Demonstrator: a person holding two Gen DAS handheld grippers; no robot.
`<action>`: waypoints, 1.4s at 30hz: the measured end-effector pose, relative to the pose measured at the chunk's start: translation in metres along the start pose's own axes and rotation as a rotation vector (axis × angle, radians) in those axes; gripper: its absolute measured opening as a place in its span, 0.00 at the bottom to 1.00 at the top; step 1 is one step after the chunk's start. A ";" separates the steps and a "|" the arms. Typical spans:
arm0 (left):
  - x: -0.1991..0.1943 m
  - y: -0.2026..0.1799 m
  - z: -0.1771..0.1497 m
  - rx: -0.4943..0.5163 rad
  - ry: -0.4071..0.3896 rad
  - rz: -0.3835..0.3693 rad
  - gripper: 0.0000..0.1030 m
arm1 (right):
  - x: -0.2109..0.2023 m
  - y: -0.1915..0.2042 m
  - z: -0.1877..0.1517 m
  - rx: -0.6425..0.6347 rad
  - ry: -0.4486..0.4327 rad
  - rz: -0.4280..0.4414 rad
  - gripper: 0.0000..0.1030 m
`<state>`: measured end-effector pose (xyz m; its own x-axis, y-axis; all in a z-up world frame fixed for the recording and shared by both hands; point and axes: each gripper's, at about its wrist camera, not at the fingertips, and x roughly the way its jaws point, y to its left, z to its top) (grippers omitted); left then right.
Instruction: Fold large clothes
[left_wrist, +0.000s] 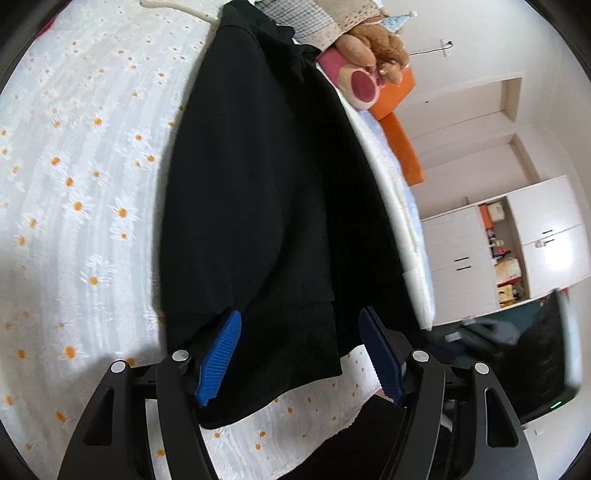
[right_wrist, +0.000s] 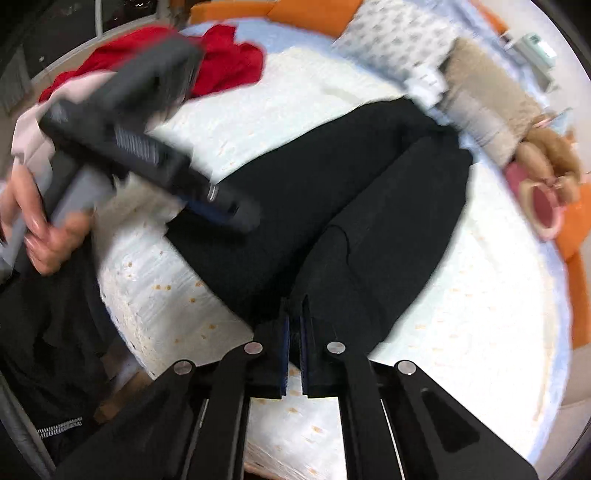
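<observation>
A large black garment (left_wrist: 266, 206) lies spread on a white daisy-print bedspread (left_wrist: 74, 184). My left gripper (left_wrist: 299, 332) is open, its blue pads on either side of the garment's hem band. My right gripper (right_wrist: 294, 314) is shut on an edge of the black garment (right_wrist: 369, 221) near the bed's front. The left gripper also shows in the right wrist view (right_wrist: 147, 147), blurred, held by a hand over the garment's left part.
A red garment (right_wrist: 221, 62) and a pale one lie at the far left of the bed (right_wrist: 480, 332). A teddy bear (left_wrist: 373, 48) and pillows (right_wrist: 399, 48) sit at the head. Orange bed frame (left_wrist: 402, 144) and white cabinets (left_wrist: 517, 251) stand beyond.
</observation>
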<state>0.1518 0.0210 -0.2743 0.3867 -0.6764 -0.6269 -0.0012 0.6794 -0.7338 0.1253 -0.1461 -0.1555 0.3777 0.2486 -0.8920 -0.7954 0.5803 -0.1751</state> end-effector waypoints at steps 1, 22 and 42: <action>-0.002 -0.002 0.002 -0.001 0.001 0.016 0.69 | 0.025 0.003 -0.002 -0.020 0.041 0.013 0.05; -0.032 0.016 0.305 0.038 -0.165 0.017 0.91 | 0.085 -0.328 0.080 0.792 -0.369 0.669 0.86; 0.119 0.068 0.507 0.241 -0.166 0.333 0.91 | 0.291 -0.472 0.203 0.891 -0.159 0.353 0.84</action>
<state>0.6654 0.1311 -0.2665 0.5445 -0.3678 -0.7538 0.0567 0.9128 -0.4044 0.7069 -0.1904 -0.2481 0.2981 0.5850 -0.7542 -0.2489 0.8105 0.5303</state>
